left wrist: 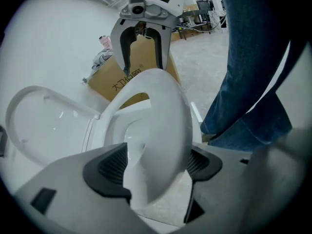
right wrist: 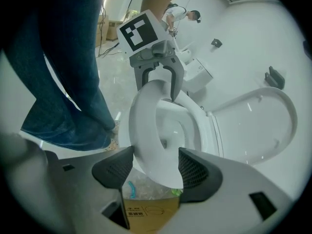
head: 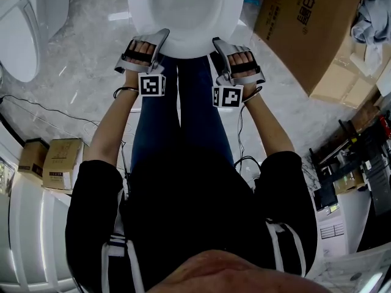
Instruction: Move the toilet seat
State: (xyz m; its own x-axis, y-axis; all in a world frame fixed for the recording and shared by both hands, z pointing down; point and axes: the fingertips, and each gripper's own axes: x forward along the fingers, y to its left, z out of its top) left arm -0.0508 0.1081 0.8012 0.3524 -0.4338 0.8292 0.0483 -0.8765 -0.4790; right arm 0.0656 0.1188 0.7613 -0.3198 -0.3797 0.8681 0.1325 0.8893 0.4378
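The white toilet seat point(head: 186, 46) is raised off the bowl point(head: 183, 2) and tilted up at its front. My left gripper point(head: 153, 41) grips the seat's front left rim, my right gripper point(head: 225, 46) its front right rim. In the left gripper view the seat point(left wrist: 163, 130) fills the gap between the black pads point(left wrist: 109, 167), and the right gripper point(left wrist: 141, 65) clamps the far side. In the right gripper view the seat point(right wrist: 144, 135) sits between the pads point(right wrist: 195, 169), with the left gripper point(right wrist: 158, 89) on its far edge. The lid point(right wrist: 263, 126) stands open behind.
My jeans-clad legs point(head: 183, 121) stand right in front of the bowl. A large cardboard box point(head: 311, 29) lies at the right, small boxes point(head: 58, 163) and another toilet point(head: 21, 35) at the left. Cables point(head: 49, 108) run over the marble floor. A bag-lined box point(right wrist: 146, 208) sits below.
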